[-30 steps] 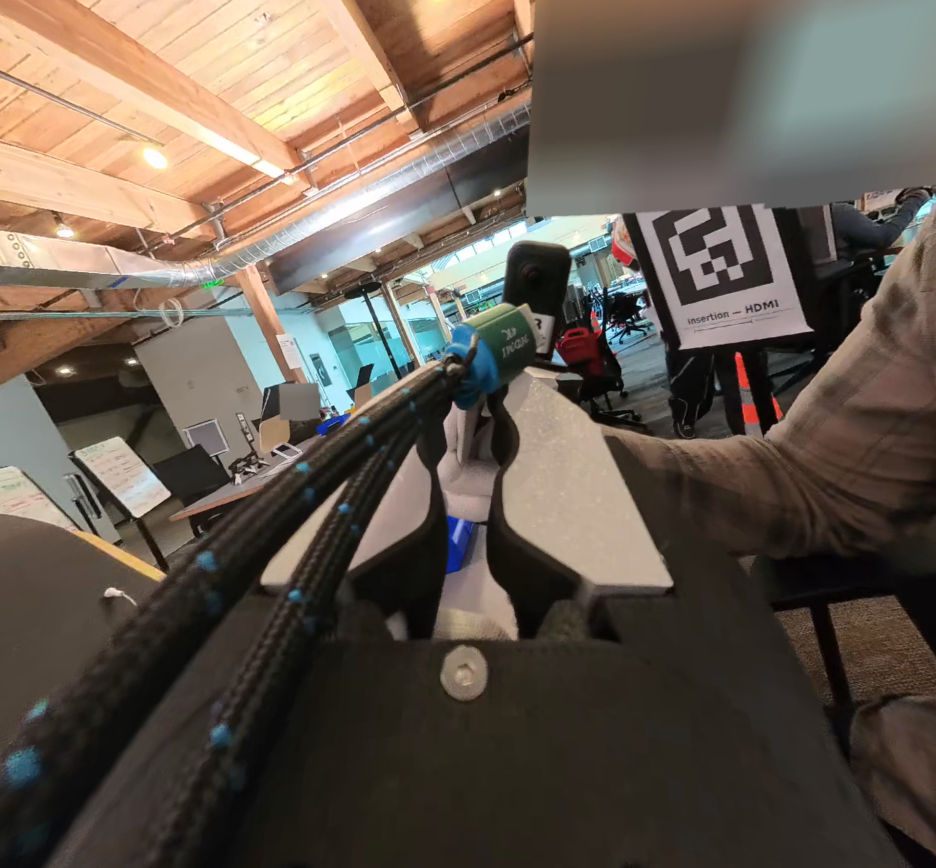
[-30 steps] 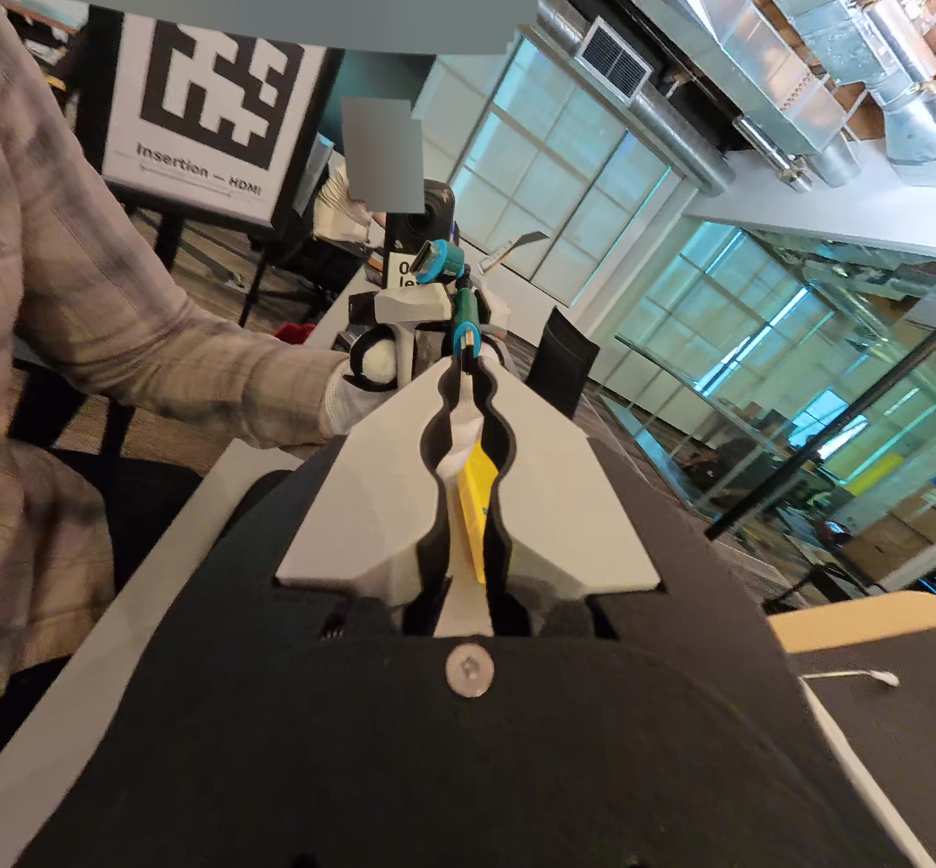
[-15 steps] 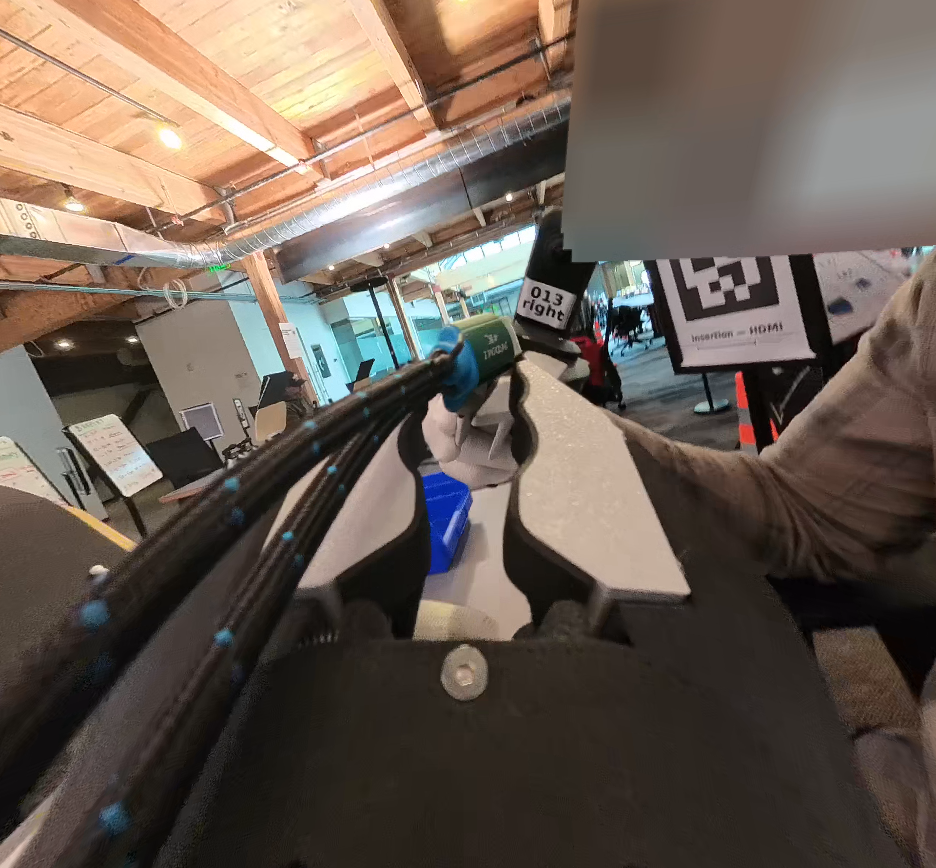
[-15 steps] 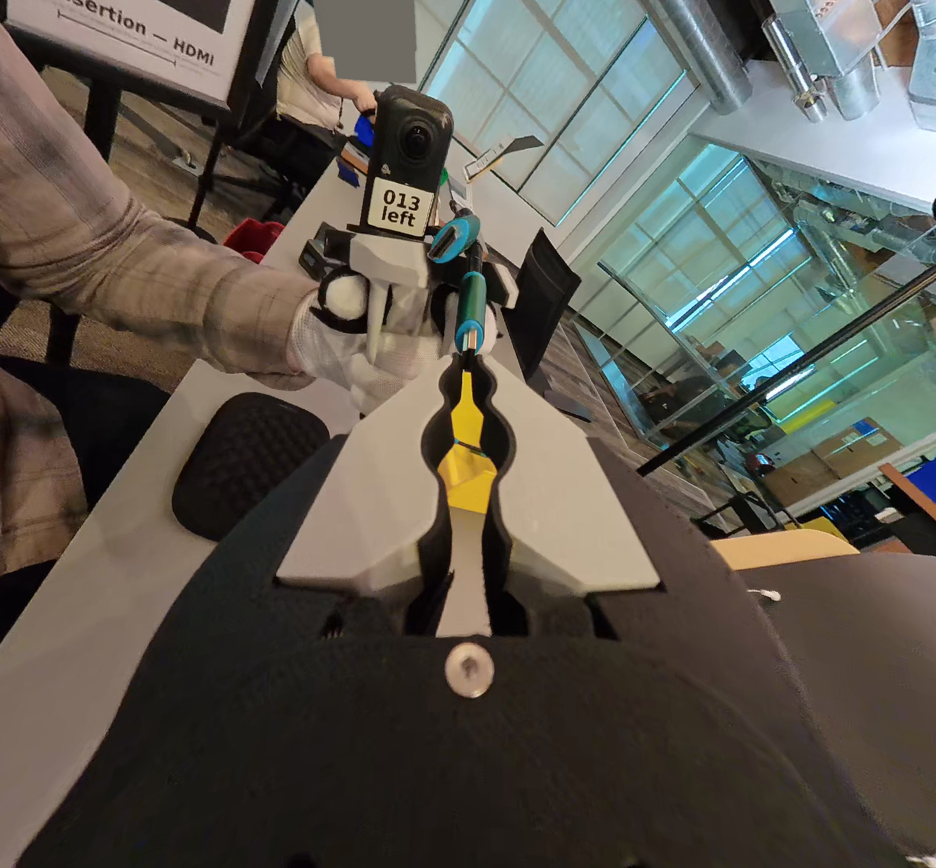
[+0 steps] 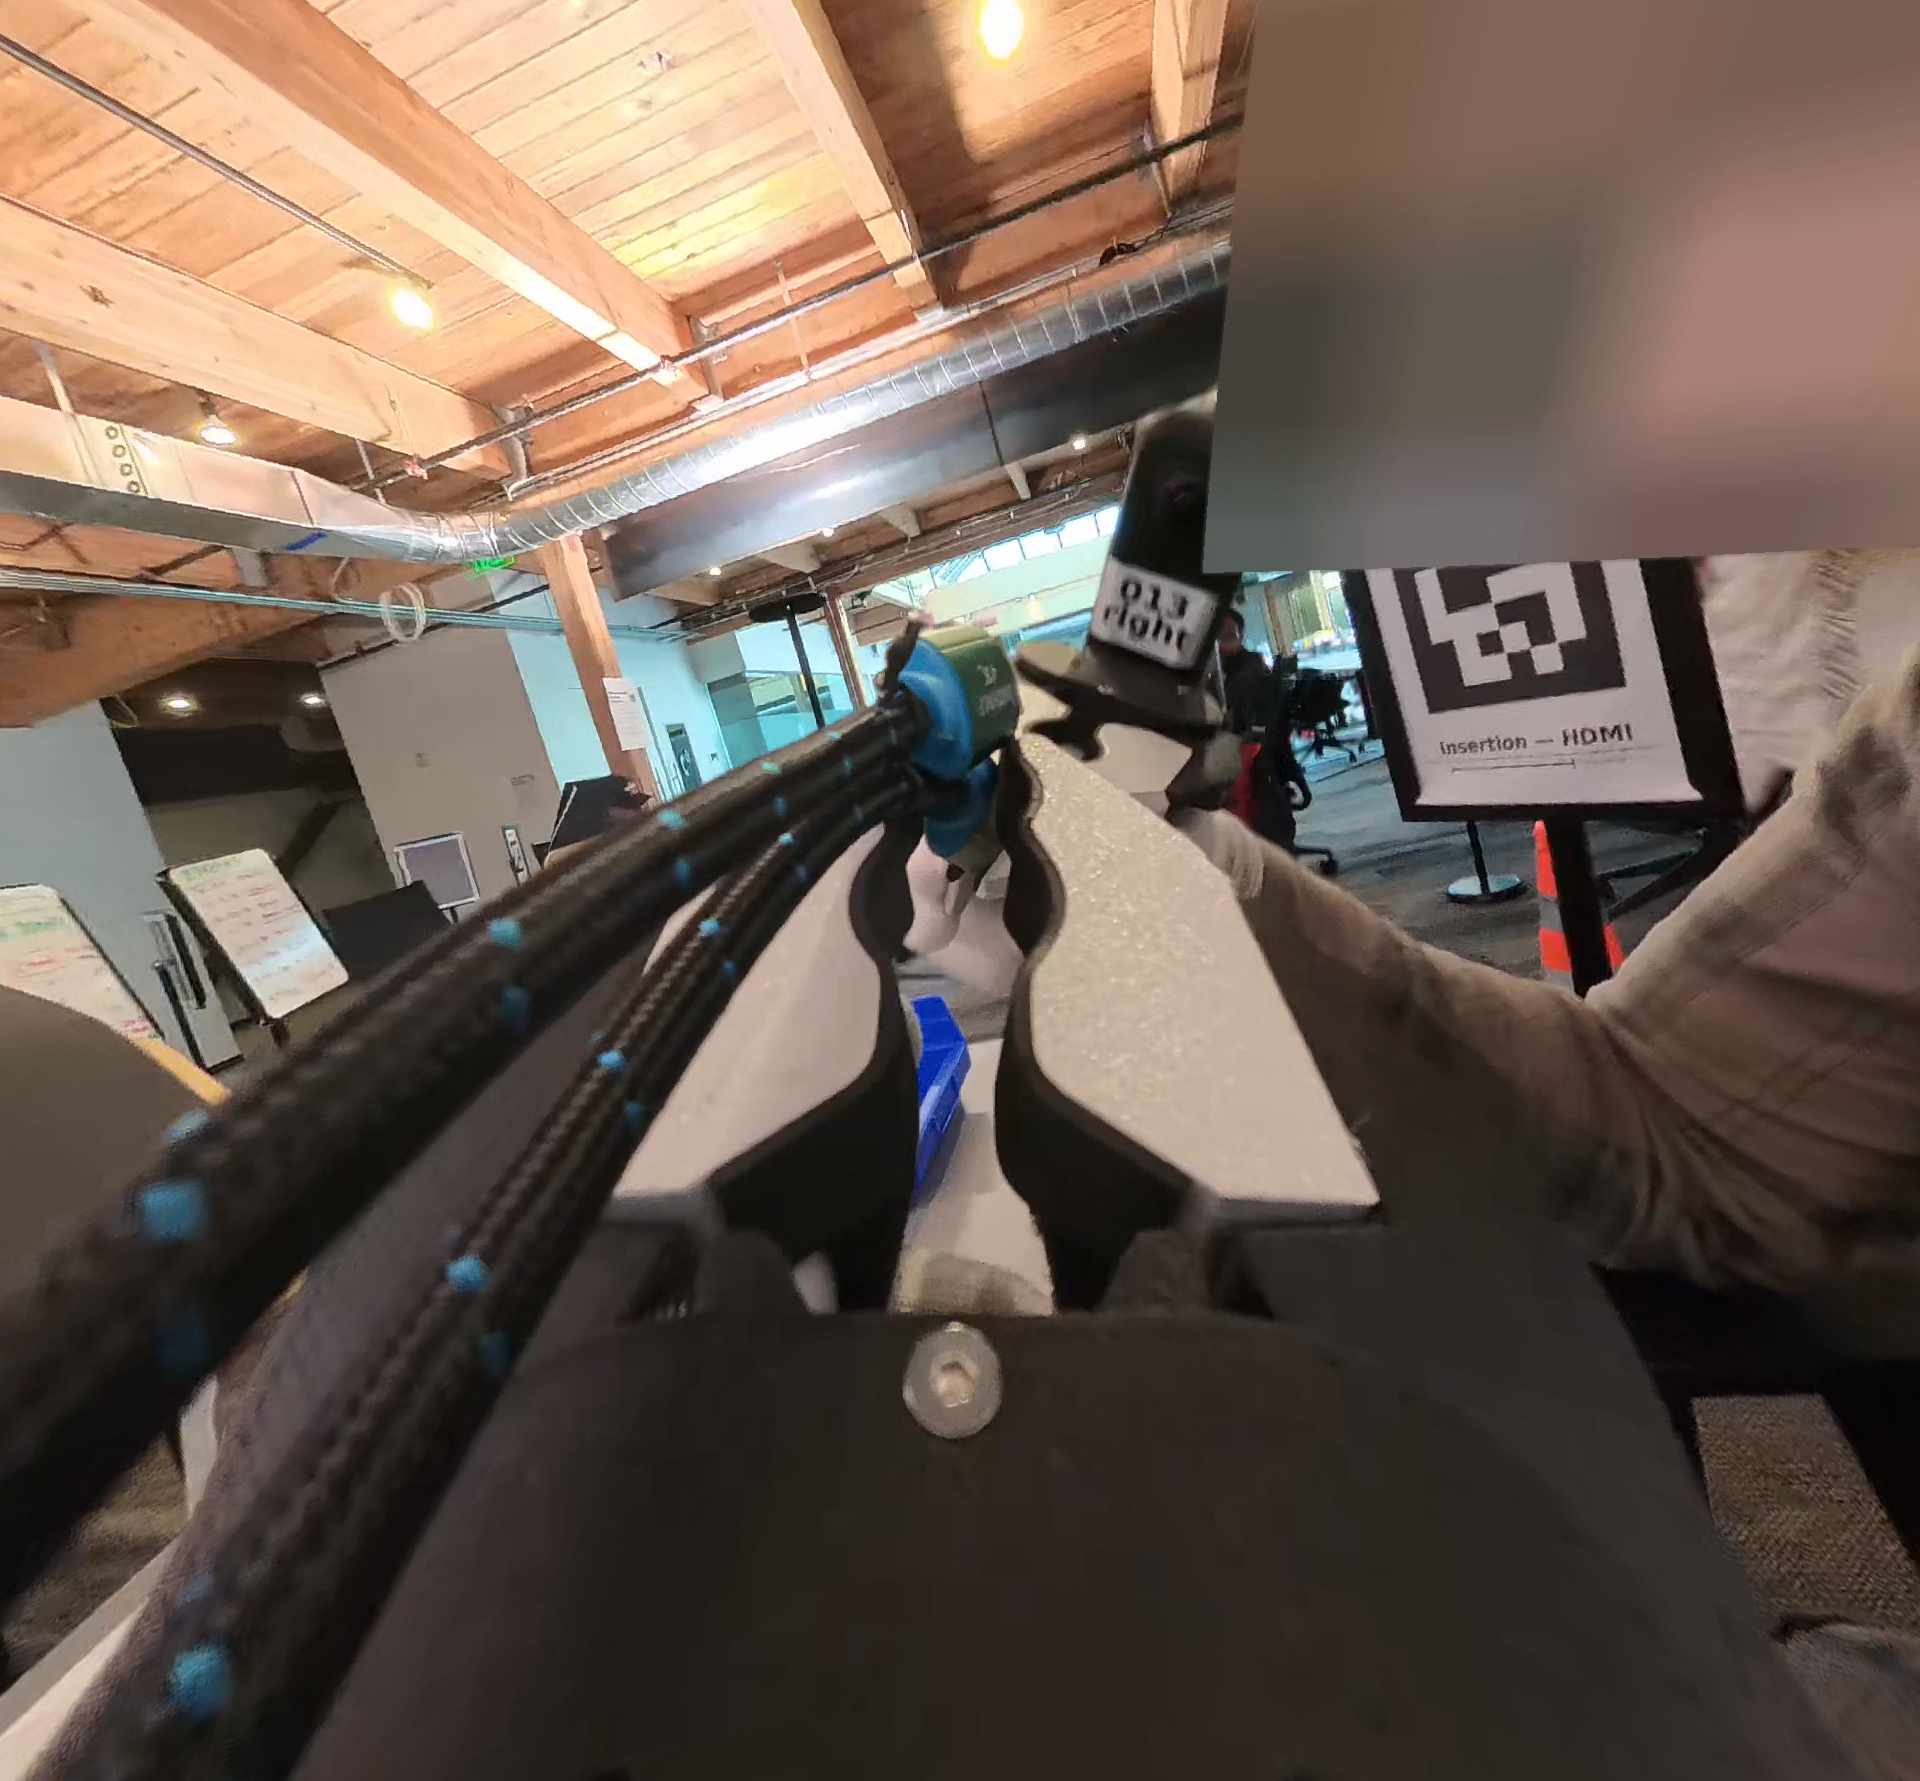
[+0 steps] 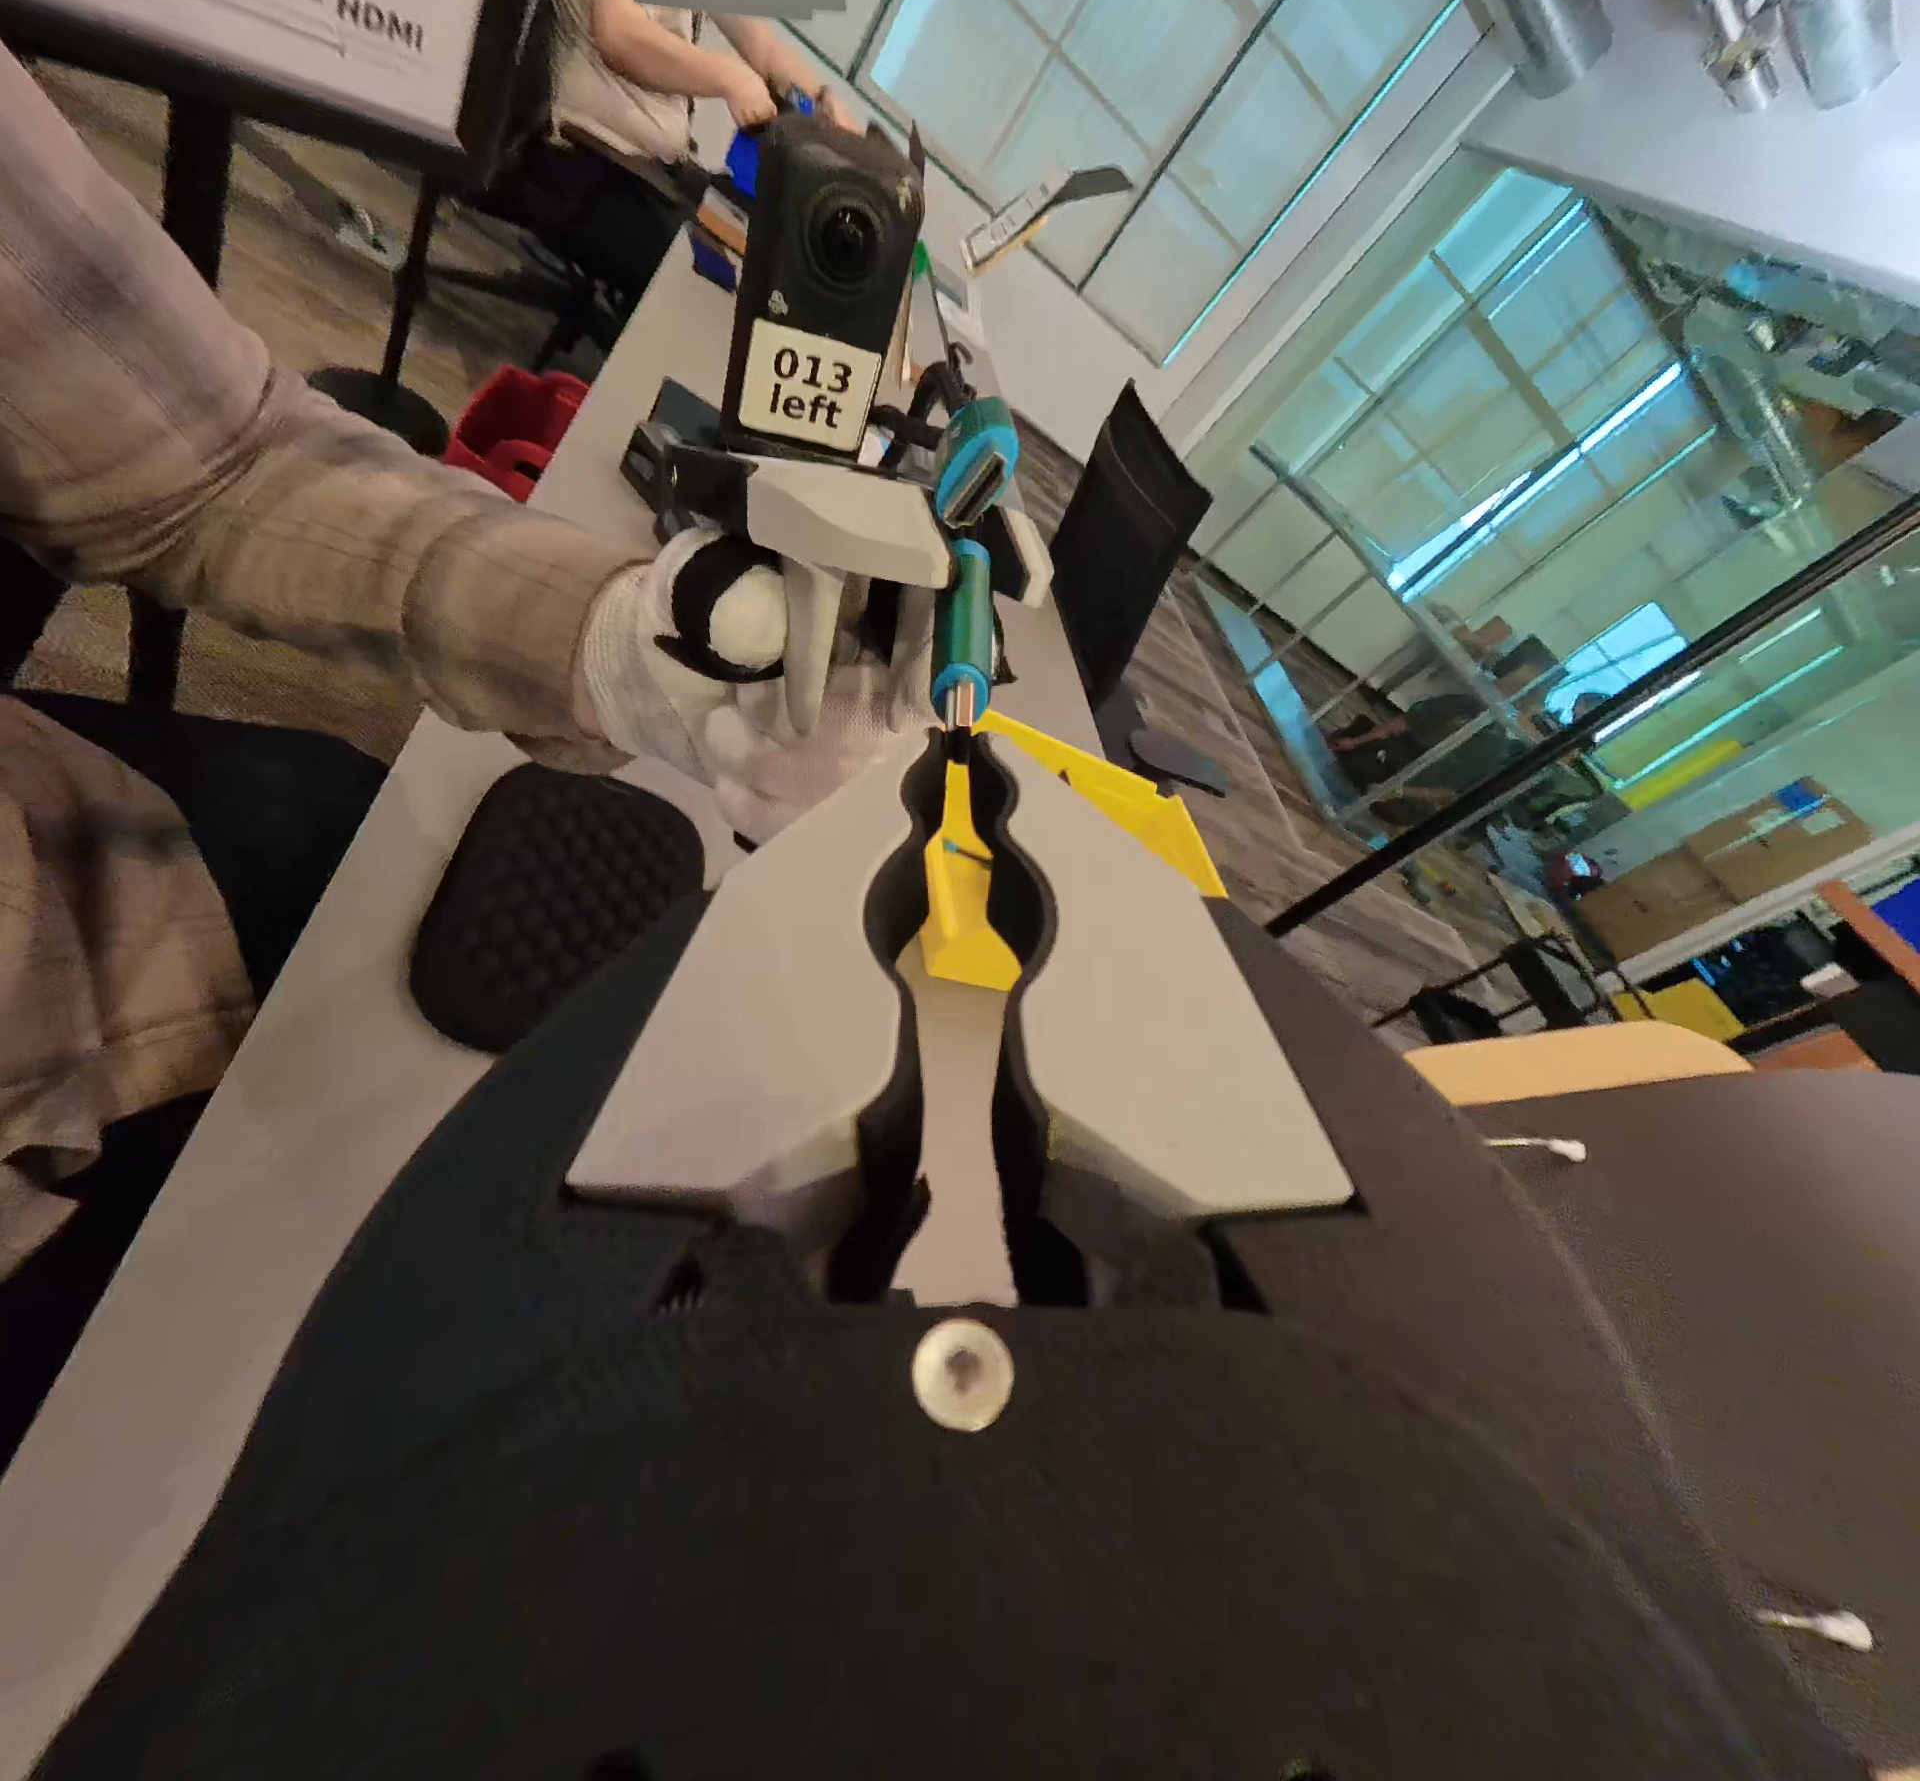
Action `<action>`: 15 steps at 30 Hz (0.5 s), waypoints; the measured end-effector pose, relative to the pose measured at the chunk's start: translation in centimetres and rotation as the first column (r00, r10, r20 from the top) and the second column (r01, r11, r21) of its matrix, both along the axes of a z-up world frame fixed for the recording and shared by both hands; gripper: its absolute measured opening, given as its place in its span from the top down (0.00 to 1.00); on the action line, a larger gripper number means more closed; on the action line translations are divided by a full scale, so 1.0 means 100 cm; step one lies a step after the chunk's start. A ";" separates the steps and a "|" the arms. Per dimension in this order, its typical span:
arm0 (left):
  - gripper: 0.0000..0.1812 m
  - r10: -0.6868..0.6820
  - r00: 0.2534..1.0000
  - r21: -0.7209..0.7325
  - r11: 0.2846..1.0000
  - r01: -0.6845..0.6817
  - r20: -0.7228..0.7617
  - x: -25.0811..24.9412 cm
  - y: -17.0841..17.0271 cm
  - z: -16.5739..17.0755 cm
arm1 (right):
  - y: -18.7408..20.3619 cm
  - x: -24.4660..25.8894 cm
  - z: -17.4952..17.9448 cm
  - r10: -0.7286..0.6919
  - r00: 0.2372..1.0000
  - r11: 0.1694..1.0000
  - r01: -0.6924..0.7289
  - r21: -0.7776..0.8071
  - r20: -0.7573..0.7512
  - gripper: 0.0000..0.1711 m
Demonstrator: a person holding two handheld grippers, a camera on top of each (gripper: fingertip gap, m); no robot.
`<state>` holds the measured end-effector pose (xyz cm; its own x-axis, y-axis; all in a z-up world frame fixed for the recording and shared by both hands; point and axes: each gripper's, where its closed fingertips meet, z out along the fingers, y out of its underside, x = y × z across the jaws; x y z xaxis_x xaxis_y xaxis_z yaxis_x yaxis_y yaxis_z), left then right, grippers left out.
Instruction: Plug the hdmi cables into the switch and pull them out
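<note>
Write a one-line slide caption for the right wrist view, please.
Right gripper pinches the metal tip of a green HDMI plug held by the left gripper, above a grey table.

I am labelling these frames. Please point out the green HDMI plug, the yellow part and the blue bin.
green HDMI plug [image 6: 961,625]: right wrist view, on its green body.
yellow part [image 6: 966,910]: right wrist view, between the right gripper's fingers.
blue bin [image 5: 938,1082]: left wrist view, on its side wall.

Rt gripper [image 6: 961,755] front: blocked by green plug [image 6: 961,630], left gripper [image 6: 894,536] just beyond.
Below tips: yellow fixture [image 6: 1101,796].
Table [image 6: 582,505] far end: cluttered.
</note>
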<state>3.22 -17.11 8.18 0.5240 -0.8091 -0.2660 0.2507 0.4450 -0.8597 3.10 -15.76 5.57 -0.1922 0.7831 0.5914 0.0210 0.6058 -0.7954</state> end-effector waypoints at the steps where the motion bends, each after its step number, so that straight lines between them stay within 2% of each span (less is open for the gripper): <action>1: 0.92 0.008 1.000 0.000 1.000 -0.008 0.008 -0.001 0.001 0.001 | 0.001 -0.001 0.001 0.000 1.000 1.000 0.000 0.003 -0.025 0.97; 3: 0.92 0.010 1.000 -0.005 1.000 -0.010 -0.002 -0.001 0.002 -0.002 | 0.005 -0.005 0.002 -0.036 0.998 0.999 0.037 0.033 -0.045 0.89; 5: 0.92 0.005 1.000 -0.006 1.000 -0.005 -0.006 0.000 0.003 -0.004 | 0.002 -0.009 0.001 -0.046 0.998 0.998 0.048 0.044 -0.040 0.86; 7: 0.92 -0.001 1.000 0.003 1.000 0.001 -0.005 0.000 0.002 -0.004 | -0.001 -0.013 -0.002 -0.057 0.998 0.996 0.058 0.071 -0.025 0.95; 11: 0.92 0.020 0.999 0.017 1.000 -0.019 -0.039 -0.004 0.004 -0.006 | 0.001 -0.017 -0.004 -0.072 0.997 0.996 0.071 0.048 0.006 0.96; 15: 0.87 0.056 0.997 -0.031 0.998 -0.058 -0.054 -0.009 0.017 -0.012 | 0.013 -0.018 -0.006 -0.162 0.986 0.984 0.159 0.084 0.031 0.96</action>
<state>2.37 -15.41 6.95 0.5550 -0.7873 -0.2686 0.1791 0.4284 -0.8857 1.25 -14.44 4.96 -0.0910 0.7554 0.6489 0.1527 0.6545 -0.7405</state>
